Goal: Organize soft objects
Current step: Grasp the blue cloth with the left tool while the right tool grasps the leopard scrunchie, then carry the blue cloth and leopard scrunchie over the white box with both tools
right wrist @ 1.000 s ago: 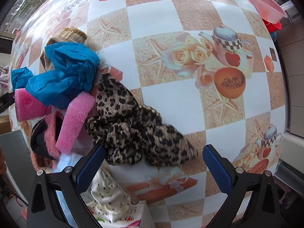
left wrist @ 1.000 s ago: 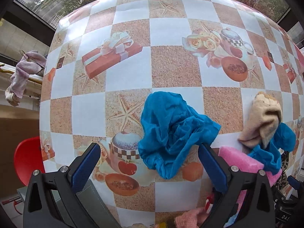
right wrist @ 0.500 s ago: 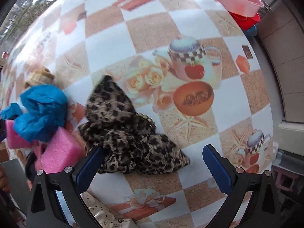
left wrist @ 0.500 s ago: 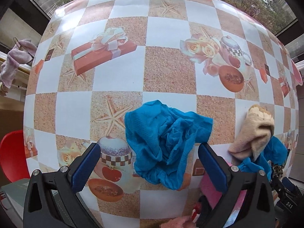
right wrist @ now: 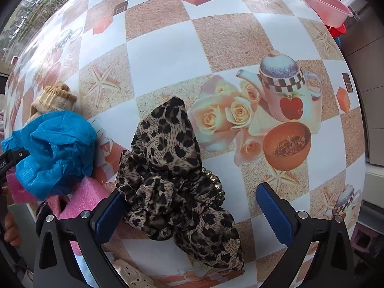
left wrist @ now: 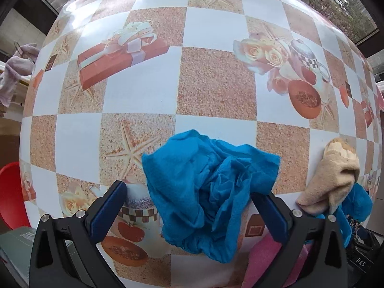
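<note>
Two grippers frame our views, and we see both with their jaws spread wide and nothing clamped between them. In the left wrist view our left gripper (left wrist: 189, 206) sits at the bottom of the frame, and a crumpled blue cloth (left wrist: 206, 192) lies on the counter (left wrist: 216, 84) in the lower centre, between the blue finger pads (left wrist: 108, 208). The cloth overlaps the right pad; whether it touches it we cannot tell. At the right edge a beige sock (left wrist: 333, 182) rests beside a second scrap of blue fabric (left wrist: 357, 206), and a pink foam piece (left wrist: 261, 259) shows at the lower right behind the gripper frame. A red chair (left wrist: 10, 196) shows at the left edge, off the counter.

In the right wrist view our right gripper (right wrist: 192, 211) reaches in from the bottom, and a leopard-print scarf (right wrist: 172, 180) lies bunched in the lower centre, its near folds between the pads and overlapping the left one. At the left of that frame we see the pile: a blue cloth (right wrist: 55, 151) on top, the beige sock (right wrist: 54, 98) behind it toward the upper left, and pink foam (right wrist: 84, 199) under it. A white dotted fabric (right wrist: 134, 276) peeks in at the bottom edge, and a pink basin (right wrist: 321, 2) sits at the upper right edge of the counter.
</note>
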`<state>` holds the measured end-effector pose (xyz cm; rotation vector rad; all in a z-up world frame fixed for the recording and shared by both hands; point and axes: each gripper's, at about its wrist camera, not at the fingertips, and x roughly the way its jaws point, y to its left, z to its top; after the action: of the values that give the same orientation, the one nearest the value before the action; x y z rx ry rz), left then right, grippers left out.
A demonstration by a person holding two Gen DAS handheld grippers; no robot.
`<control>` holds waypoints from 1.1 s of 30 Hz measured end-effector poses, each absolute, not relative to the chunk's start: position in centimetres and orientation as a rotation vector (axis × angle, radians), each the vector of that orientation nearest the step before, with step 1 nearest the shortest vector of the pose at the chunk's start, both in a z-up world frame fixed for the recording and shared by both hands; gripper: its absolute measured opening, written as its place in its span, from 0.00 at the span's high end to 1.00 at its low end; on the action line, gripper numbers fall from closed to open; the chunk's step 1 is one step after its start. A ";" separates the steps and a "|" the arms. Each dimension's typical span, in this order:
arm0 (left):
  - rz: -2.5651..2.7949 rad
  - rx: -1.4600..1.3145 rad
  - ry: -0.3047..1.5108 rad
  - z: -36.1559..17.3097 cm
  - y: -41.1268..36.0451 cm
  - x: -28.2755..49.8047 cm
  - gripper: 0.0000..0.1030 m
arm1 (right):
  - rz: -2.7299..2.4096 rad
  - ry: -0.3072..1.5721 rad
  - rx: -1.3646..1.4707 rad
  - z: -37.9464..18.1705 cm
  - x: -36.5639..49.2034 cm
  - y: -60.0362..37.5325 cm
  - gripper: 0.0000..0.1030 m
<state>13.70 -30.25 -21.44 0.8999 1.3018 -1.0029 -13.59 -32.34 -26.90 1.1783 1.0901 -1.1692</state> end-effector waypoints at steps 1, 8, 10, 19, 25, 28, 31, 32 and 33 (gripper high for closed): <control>-1.010 0.902 1.298 -21.2 -30.6 13.7 0.00 | -1.171 1.090 1.174 -26.6 -14.1 -31.6 0.00; -1.003 0.910 1.300 -20.7 -31.6 13.5 0.00 | -1.190 1.098 1.165 -24.4 -13.7 -28.5 0.00; -1.000 0.912 1.296 -20.6 -31.4 13.2 0.00 | -1.186 1.102 1.165 -24.7 -13.4 -28.7 0.00; -1.049 0.925 1.225 -19.4 -30.9 11.3 0.56 | -1.157 1.098 1.137 -22.3 -13.8 -28.7 0.24; -1.061 0.910 1.270 -17.9 -30.5 11.4 0.66 | -1.088 1.114 1.090 -20.9 -12.0 -28.3 0.57; -1.079 0.909 1.243 -16.0 -29.3 11.5 0.67 | -1.087 1.096 1.091 -20.0 -12.3 -27.8 0.58; -1.107 0.906 1.206 -13.3 -28.2 10.9 0.66 | -1.087 1.066 1.115 -18.6 -13.5 -27.3 0.58; -1.116 0.900 1.202 -12.5 -27.8 10.7 0.66 | -1.085 1.055 1.130 -18.3 -14.0 -27.1 0.58; -1.124 0.892 1.198 -11.5 -27.2 10.4 0.66 | -1.084 1.045 1.150 -18.0 -14.6 -26.7 0.58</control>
<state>10.37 -27.16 -11.48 0.8917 1.1984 -1.1244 -14.56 -26.68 -17.98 1.1498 1.0446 -1.0837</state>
